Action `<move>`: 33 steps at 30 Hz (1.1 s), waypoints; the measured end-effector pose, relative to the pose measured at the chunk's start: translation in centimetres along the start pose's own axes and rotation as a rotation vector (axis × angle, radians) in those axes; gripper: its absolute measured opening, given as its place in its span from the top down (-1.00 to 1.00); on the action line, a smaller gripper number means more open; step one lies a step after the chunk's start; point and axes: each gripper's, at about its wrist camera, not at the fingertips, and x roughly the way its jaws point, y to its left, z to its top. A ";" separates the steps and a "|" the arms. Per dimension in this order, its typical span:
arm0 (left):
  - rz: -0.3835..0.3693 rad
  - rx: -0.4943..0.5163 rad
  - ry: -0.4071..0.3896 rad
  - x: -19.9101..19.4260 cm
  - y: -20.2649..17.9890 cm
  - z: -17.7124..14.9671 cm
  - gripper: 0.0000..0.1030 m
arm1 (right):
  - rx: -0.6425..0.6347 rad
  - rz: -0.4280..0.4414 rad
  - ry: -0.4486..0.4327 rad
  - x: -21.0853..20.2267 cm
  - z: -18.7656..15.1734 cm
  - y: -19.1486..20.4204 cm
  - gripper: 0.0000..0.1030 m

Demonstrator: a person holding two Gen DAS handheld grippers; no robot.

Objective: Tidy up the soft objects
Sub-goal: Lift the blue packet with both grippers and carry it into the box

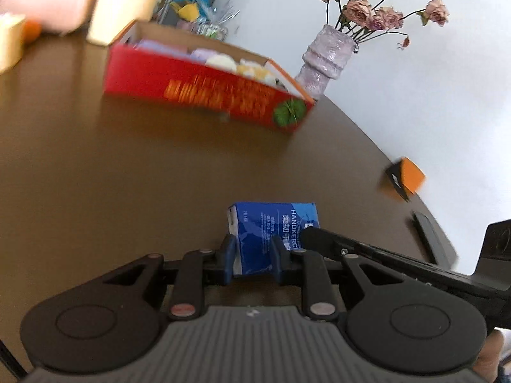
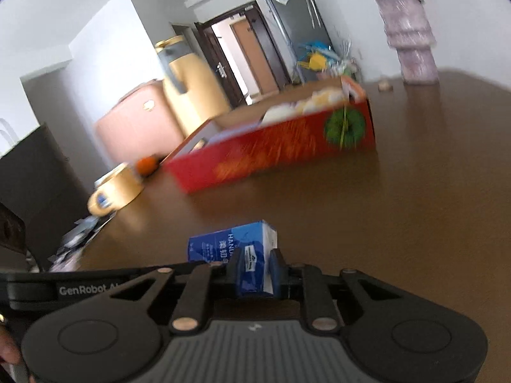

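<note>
The left tool [image 1: 252, 257] and the right tool [image 2: 254, 271] are each clamped on the same blue tissue pack [image 1: 271, 236], apparently carried above the brown worktop [image 1: 127, 175]. The red box [image 1: 204, 92], already holding soft items, sits well ahead. Move both hands together at one pace, squeeze gently, and release only once the pack is over the box's opening.

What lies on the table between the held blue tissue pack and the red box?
Nothing: both wrist views show only bare brown table between the blue tissue pack and the red box.
</note>
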 end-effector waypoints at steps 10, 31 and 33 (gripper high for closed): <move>0.027 0.051 -0.078 -6.7 -2.6 -3.5 0.55 | -0.031 0.046 -0.004 -9.1 -5.9 4.1 0.67; 0.019 0.106 -0.253 -5.9 -3.1 7.8 0.55 | -0.149 0.043 -0.141 -8.5 1.1 7.0 0.67; 0.031 0.121 -0.279 -4.8 -2.7 11.2 0.55 | -0.174 0.041 -0.167 -7.1 4.0 7.3 0.67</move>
